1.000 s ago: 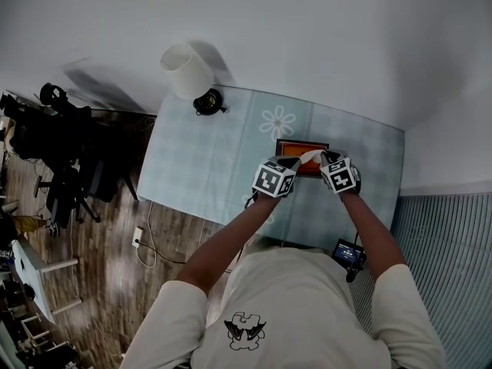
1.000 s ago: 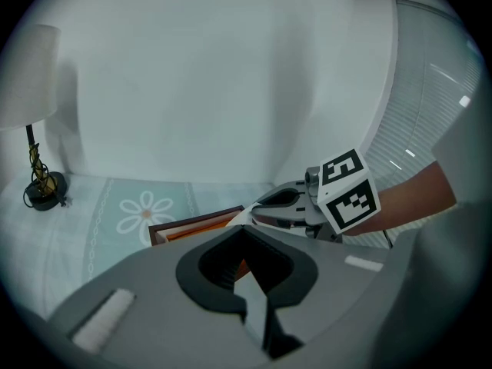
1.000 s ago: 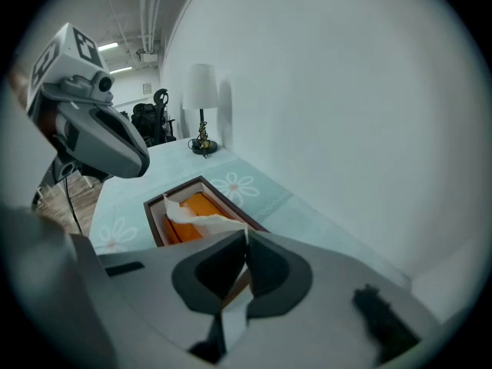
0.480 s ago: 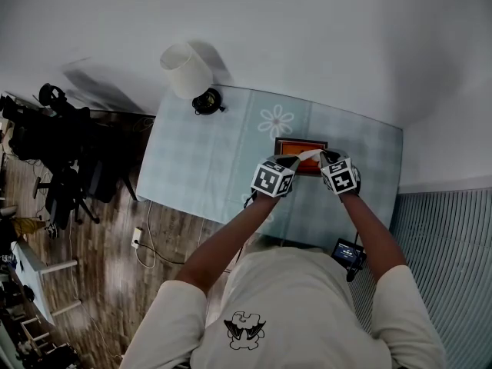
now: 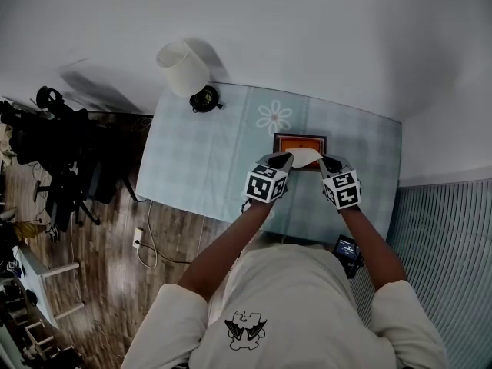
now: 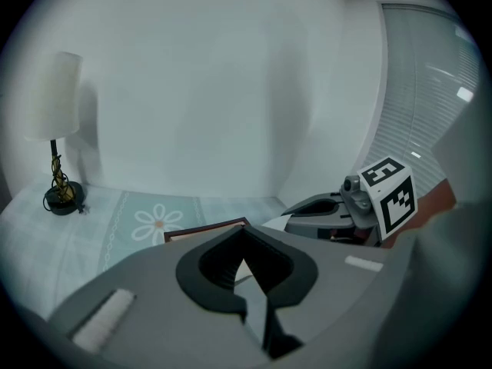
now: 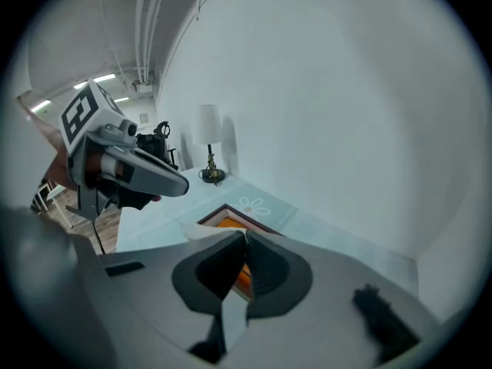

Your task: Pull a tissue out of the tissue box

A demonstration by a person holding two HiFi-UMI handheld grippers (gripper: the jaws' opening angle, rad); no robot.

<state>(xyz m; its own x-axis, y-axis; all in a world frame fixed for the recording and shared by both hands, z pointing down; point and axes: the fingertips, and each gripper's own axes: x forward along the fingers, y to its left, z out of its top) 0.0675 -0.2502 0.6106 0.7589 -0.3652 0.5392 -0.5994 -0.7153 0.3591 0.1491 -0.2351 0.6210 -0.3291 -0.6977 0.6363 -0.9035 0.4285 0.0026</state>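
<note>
Tissue: thin white paper, soft, matt, lightly creased. Tissue box below it: dark brown rim that looks like smooth wood, orange matt top. Table under the box: pale checked cloth cover, matt, printed daisy. Left gripper and right gripper, one each side of the box: smooth grey matt plastic. Lamp, far left of the box: off-white shade, looks like cloth; dark glossy base. Floor, left of the box past the table edge: wood planks, slight sheen.
</note>
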